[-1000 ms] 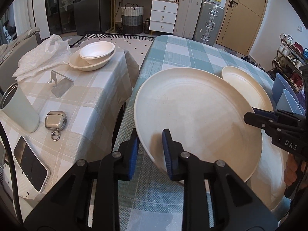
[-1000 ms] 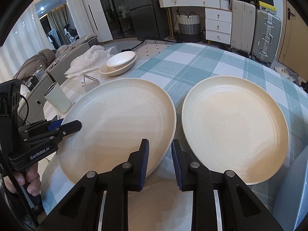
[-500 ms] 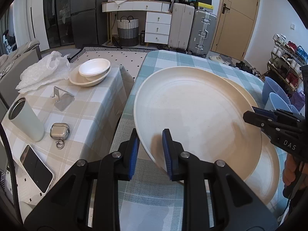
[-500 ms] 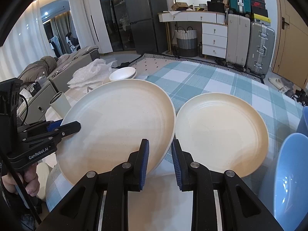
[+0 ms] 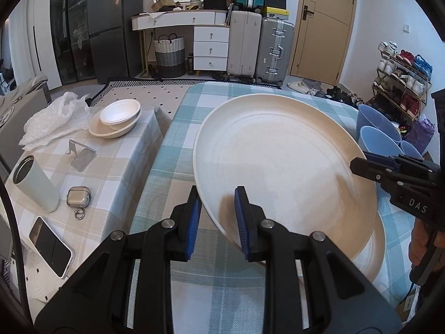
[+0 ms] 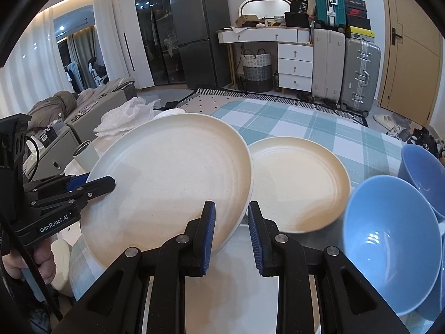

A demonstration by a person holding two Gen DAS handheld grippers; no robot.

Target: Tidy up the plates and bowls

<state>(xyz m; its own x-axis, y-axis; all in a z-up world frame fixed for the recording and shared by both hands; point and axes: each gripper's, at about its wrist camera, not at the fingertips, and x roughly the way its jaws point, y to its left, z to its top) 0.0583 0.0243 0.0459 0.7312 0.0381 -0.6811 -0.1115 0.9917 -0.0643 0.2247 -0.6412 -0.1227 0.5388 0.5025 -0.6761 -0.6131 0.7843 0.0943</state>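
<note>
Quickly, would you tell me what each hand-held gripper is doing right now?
Left hand-held gripper: closed on the rim of the large cream plate.
Right hand-held gripper: closed on the opposite rim of the same plate.

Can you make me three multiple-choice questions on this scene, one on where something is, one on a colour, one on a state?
1. Where do the white bowls sit?
A. On the beige-checked side table
B. Inside a blue bowl
C. On the floor

2. What colour are the bowls right of the plates?
A. Red
B. Blue
C. Green

3. How is the large cream plate held?
A. Lying flat, untouched
B. Clamped by the left gripper alone
C. Clamped at its rim by both grippers, off the table

Answers:
1 A: the white bowls are nested on the side table, beside the plastic bag.
2 B: the blue bowls stand right of the second plate.
3 C: the left gripper and the right gripper each pinch the rim of the large cream plate, which is tilted clear of the cloth.
</note>
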